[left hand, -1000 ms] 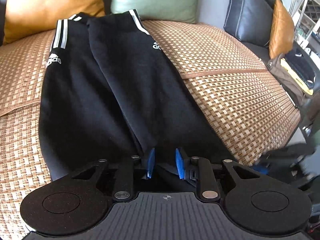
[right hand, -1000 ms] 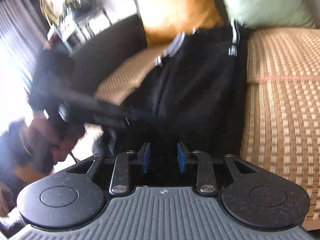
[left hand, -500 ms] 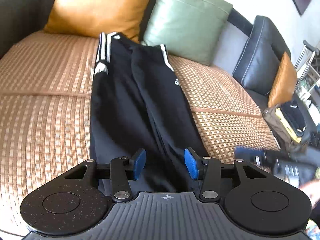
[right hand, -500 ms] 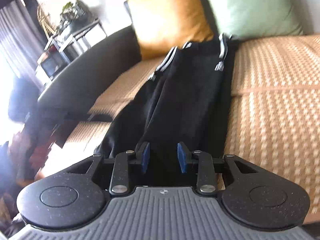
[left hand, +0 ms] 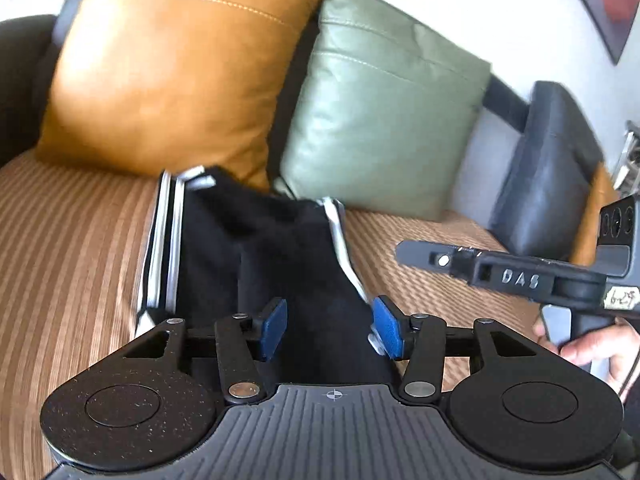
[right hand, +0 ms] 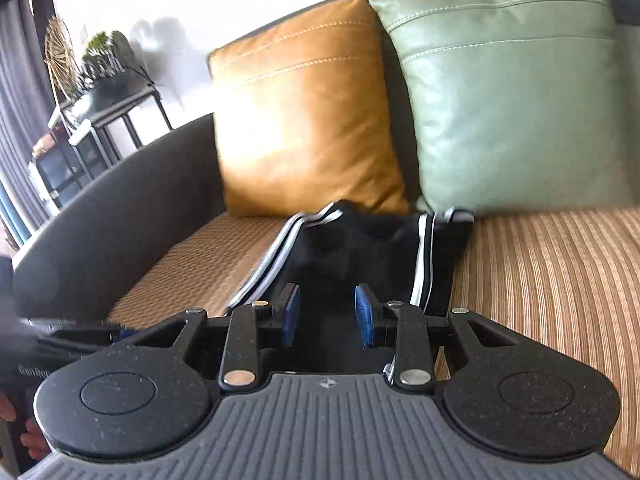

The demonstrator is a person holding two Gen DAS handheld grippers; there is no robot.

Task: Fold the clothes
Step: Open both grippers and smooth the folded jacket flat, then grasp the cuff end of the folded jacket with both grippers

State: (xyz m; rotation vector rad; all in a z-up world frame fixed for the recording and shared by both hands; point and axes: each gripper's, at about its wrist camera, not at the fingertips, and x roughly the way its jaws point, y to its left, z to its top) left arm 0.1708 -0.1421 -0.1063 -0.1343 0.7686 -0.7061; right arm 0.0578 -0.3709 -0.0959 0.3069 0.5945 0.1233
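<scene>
Hovering over black trousers (left hand: 304, 264), both grippers' (left hand: 330, 330) (right hand: 327, 316) jaws apart, empty.

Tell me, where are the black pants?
The black pants lie on the woven sofa seat, mid-view, far end touching the orange cushion.

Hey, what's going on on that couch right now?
A person is folding black track pants with white side stripes, using a handheld two-finger tool in each hand. The pants lie on the woven seat cover of the sofa, their far end up against the orange cushion and the green cushion. Both the left tool and the right tool are open over the near end of the pants, gripping nothing. From the left wrist view, the right one appears off to the side, held by a hand.
</scene>
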